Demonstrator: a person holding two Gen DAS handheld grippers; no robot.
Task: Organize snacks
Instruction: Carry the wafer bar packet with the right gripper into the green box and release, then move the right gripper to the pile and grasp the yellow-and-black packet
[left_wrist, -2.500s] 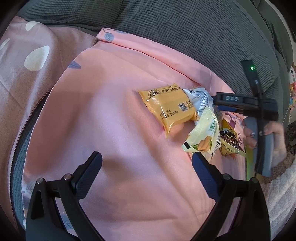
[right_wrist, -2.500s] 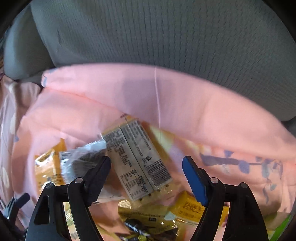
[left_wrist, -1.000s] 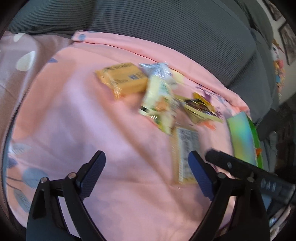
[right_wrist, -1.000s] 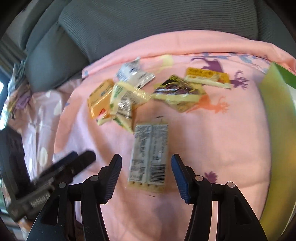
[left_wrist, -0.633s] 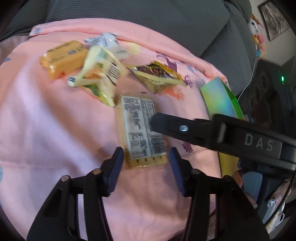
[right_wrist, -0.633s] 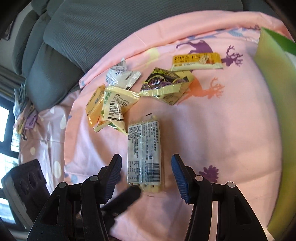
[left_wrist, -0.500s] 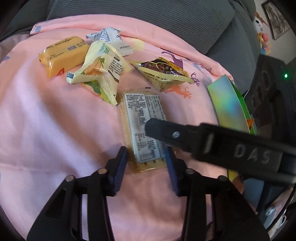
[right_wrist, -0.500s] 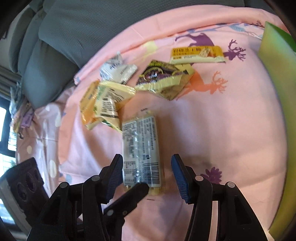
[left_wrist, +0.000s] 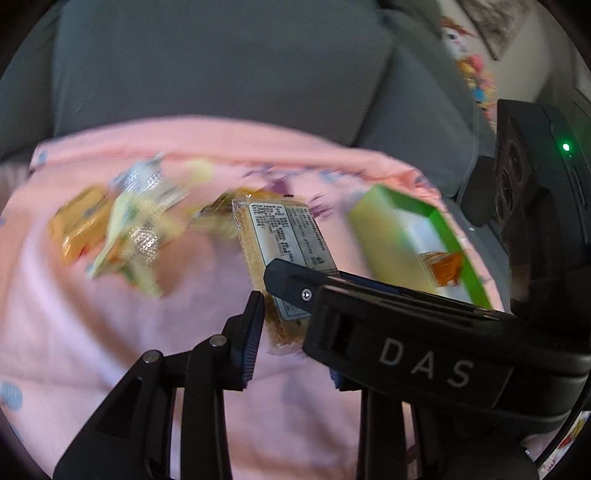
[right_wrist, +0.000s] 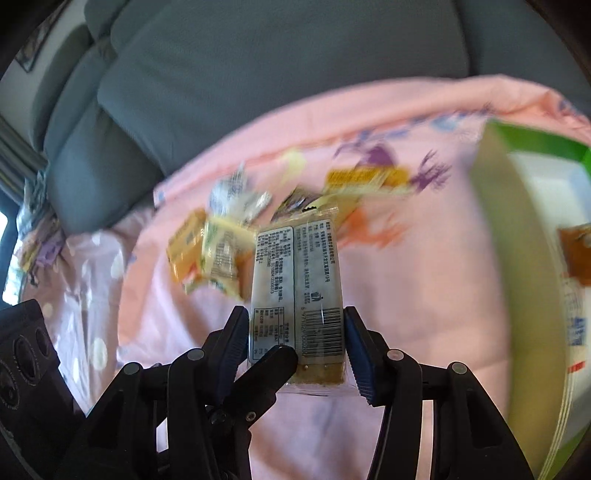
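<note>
Both grippers clamp the same biscuit packet (right_wrist: 297, 295), lifted off the pink sheet (right_wrist: 424, 288): the right gripper (right_wrist: 295, 343) pinches its long sides, the left gripper (left_wrist: 291, 325) its lower end. Beyond lie blurred loose snack packets (right_wrist: 218, 247), with the green box (right_wrist: 517, 236) to the right and the grey sofa cushion (right_wrist: 277, 66) behind.

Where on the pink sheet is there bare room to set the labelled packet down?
Bare pink sheet lies between the snack pile and the green box, and in front of the pile toward the camera. It is crowded behind the labelled packet, where wrappers overlap up to the grey cushion.
</note>
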